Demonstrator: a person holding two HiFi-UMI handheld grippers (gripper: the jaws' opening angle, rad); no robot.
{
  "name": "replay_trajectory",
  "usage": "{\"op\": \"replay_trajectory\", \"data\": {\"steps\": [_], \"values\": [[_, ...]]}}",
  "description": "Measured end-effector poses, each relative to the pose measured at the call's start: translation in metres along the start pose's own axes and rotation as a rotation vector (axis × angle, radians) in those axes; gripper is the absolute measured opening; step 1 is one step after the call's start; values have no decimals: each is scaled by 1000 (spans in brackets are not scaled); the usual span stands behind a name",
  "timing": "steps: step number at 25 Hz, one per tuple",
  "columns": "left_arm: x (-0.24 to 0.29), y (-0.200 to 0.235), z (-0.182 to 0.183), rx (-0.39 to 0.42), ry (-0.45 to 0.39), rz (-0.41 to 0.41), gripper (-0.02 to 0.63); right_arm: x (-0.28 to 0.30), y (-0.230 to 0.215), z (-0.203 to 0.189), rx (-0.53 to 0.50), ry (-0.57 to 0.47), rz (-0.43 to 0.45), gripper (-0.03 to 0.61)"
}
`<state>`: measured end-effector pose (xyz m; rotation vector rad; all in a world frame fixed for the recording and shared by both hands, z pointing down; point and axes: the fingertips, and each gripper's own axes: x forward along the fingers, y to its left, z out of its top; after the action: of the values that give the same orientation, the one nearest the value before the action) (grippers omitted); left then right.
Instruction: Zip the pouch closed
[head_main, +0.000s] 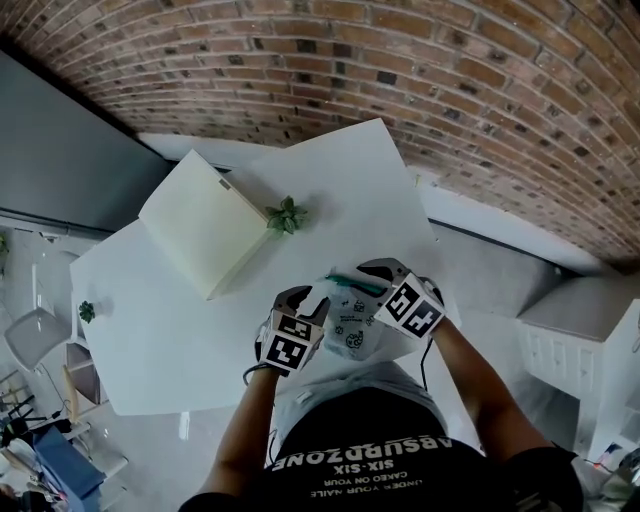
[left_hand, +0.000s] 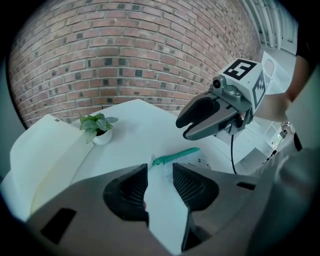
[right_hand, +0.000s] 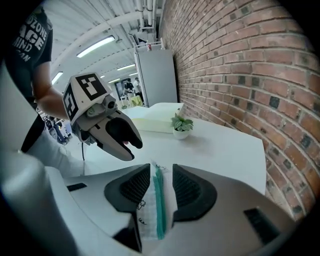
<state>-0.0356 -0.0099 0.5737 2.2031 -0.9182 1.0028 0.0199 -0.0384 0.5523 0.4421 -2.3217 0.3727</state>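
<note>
A small white printed pouch (head_main: 350, 325) with a teal zipper (left_hand: 176, 154) lies at the near edge of the white table (head_main: 160, 330), between my two grippers. My left gripper (head_main: 305, 298) hovers at its left end, jaws a narrow gap apart, and the pouch's end shows through that gap (left_hand: 160, 172). My right gripper (head_main: 372, 270) hangs just above the far right end, jaws also slightly apart (right_hand: 161, 175). The teal zipper (right_hand: 159, 205) runs lengthwise in that gap. Neither gripper visibly pinches the pouch. Each gripper appears in the other's view: right gripper (left_hand: 181, 125), left gripper (right_hand: 131, 145).
A cream box (head_main: 205, 220) lies on the far left of the table, with a small potted plant (head_main: 287, 215) beside it. A brick wall (head_main: 450, 90) runs behind the table. The table's near corner and the person's body are right below the pouch.
</note>
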Motion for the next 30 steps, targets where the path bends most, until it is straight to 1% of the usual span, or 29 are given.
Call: {"op": "replay_trajectory", "data": {"steps": [4,7,11,14,16,19,21,23,30], "values": [[15,9,-2,4,30,-10,140,16,-11,-1,-52,25,29,130],[29,14,-3,24,46,-26,140,28,-18,1,-113,41,54,130],[42,20,-5,29,84,-31,140,41,-24,2,-178,75,87,130],[51,24,-8,65,125,-26,140,52,-25,2,-229,100,112,130],[56,27,-10,103,152,-21,140,61,-25,-2,-292,126,128,130],[62,28,-13,147,179,-18,140,73,-21,-9,-429,175,142,129],[64,29,-14,163,188,-19,140,79,-20,-15,-532,211,137,120],[66,29,-15,174,198,-22,140,84,-18,-21,-608,242,141,118],[70,31,-22,217,235,-22,140,96,-13,-25,-753,281,171,113]]}}
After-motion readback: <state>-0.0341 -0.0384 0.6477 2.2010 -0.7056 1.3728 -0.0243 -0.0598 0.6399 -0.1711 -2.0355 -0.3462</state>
